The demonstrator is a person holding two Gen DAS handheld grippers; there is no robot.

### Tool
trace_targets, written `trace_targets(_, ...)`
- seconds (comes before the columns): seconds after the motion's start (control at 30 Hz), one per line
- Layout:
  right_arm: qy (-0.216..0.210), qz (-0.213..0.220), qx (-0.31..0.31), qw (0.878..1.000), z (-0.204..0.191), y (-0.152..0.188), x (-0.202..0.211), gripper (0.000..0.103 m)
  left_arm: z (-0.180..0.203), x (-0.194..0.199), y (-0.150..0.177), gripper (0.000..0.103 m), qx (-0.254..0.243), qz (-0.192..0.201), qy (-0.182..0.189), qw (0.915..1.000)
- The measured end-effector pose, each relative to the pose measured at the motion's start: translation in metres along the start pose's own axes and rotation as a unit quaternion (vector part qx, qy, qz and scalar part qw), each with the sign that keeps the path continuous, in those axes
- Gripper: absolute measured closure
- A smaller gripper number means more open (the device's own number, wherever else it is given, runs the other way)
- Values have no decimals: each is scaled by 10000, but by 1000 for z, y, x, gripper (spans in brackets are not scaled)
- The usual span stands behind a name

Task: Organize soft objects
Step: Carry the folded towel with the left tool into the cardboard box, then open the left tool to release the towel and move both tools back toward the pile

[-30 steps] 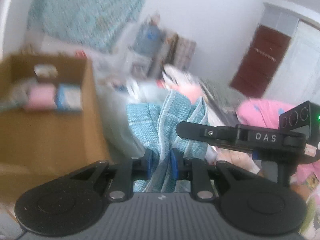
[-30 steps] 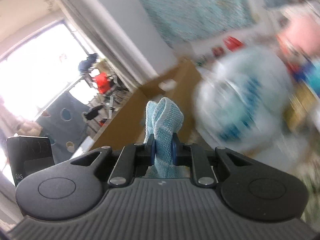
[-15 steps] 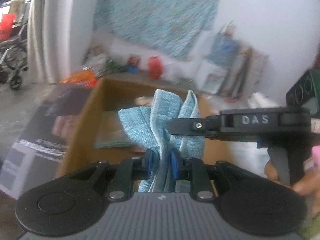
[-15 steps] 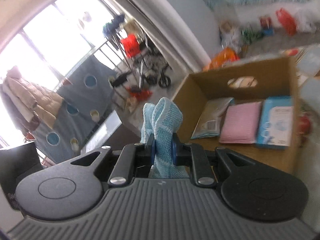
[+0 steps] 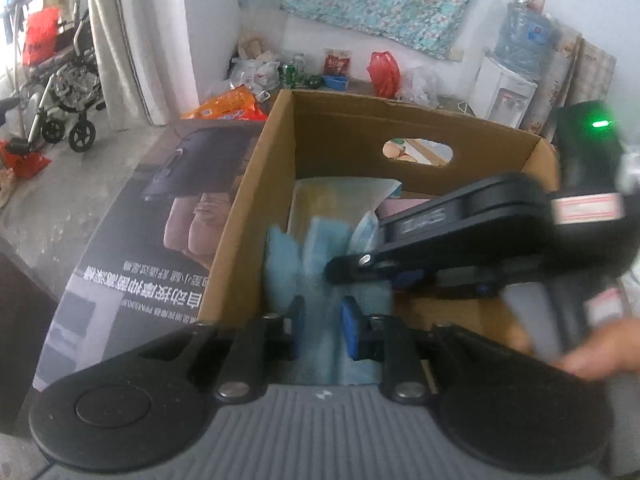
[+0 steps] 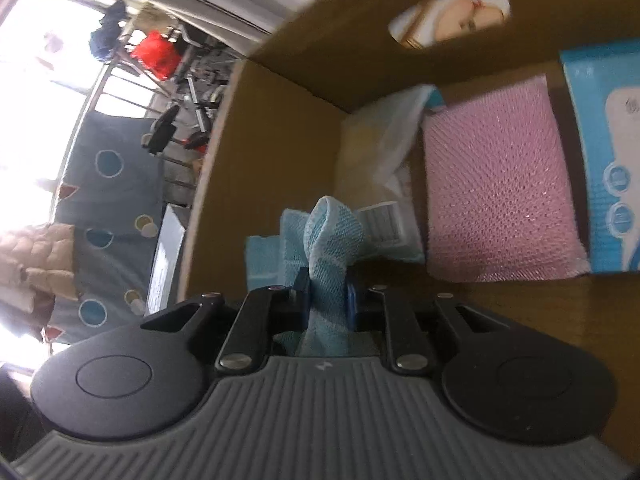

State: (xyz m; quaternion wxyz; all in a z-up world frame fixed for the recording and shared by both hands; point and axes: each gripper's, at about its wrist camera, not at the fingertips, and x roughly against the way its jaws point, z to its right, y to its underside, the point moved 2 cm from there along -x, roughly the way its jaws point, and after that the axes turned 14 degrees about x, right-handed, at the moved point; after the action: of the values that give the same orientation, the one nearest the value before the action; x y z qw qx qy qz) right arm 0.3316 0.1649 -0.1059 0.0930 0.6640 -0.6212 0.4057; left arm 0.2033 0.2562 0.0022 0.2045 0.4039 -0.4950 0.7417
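Right wrist: bunched light-blue cloth (image 6: 334, 236).

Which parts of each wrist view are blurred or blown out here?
Left wrist view: the light blue woven cloth and the black right gripper crossing above the brown cardboard box are motion-smeared; the far wall stays sharper. Right wrist view: the window at the left is blown out, the box's handle cutout smeared, while the pink mesh pad is crisp.
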Motion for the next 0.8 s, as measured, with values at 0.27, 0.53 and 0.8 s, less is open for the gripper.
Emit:
trace_targets(0.27,-35,-202,-34,9998,-5,3,-18,24,-4,3,-1,51,45,105,9,9999)
trace_targets(0.53,-193,252,16,9995,-12,-4,24,16,-5,47,8,34,164,356,317,9987)
trace_targets(0.8,-1001,1244,154,9870,-23,24,132,15,22,120,42,21,-35,926,934,9913)
